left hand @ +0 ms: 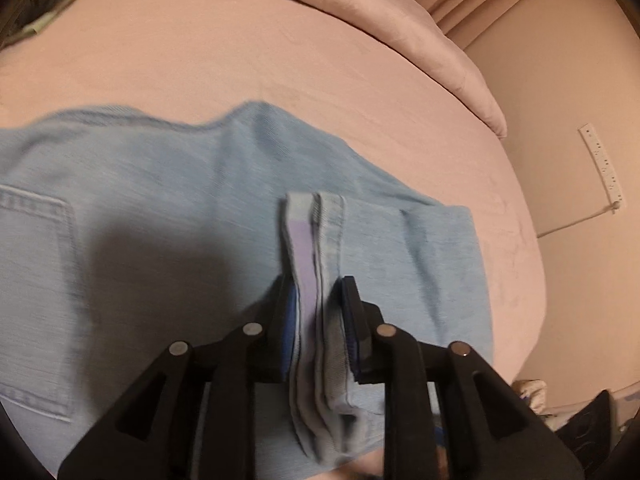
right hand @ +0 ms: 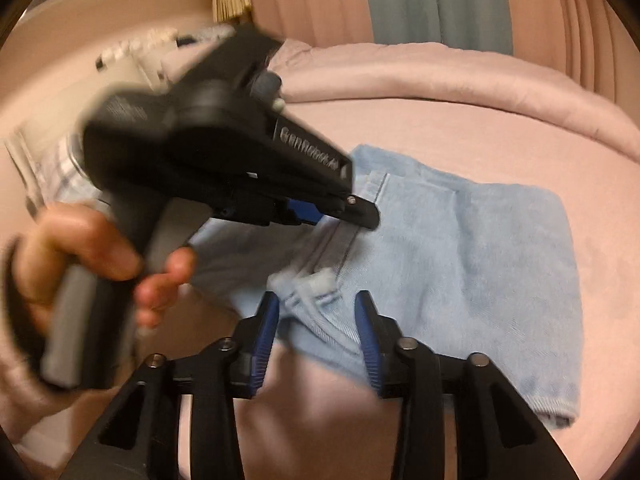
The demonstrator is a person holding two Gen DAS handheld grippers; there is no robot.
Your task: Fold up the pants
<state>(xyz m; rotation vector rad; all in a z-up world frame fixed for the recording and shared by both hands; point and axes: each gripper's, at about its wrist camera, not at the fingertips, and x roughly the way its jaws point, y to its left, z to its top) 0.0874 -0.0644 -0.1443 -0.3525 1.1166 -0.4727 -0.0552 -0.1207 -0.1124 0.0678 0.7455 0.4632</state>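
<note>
Pink bed (left hand: 200, 60) filling both views, with a bunched pink duvet (left hand: 400, 20) along its far edge in the upper right of the left wrist view, and pink and grey-blue curtains (right hand: 420, 0) across the top of the right wrist view

Light blue denim pants (left hand: 140, 200) lying flat on the sheet, folded short, reaching from the left edge to right of centre in the left wrist view, with a back pocket (left hand: 36, 300) facing up at lower left. Leg hems brought over on top of the upper part and rising as a stack of layers at bottom centre

Left gripper (left hand: 320, 312) at the bottom of that view, fingers clenched on the hem stack, blue pads against the cloth on both sides. Same tool side-on and blurred in the upper left of the right wrist view, tilted down toward the right, tip at the hem band, handle gripped by a hand (right hand: 80, 256) at the left edge

Right gripper (right hand: 318, 320) at bottom centre of its own view, fingers released and standing apart, a rumpled hem corner lying loose between them, not pinched. Rest of the denim stretching off to the right of that frame, its lower edge near the bottom right
</note>
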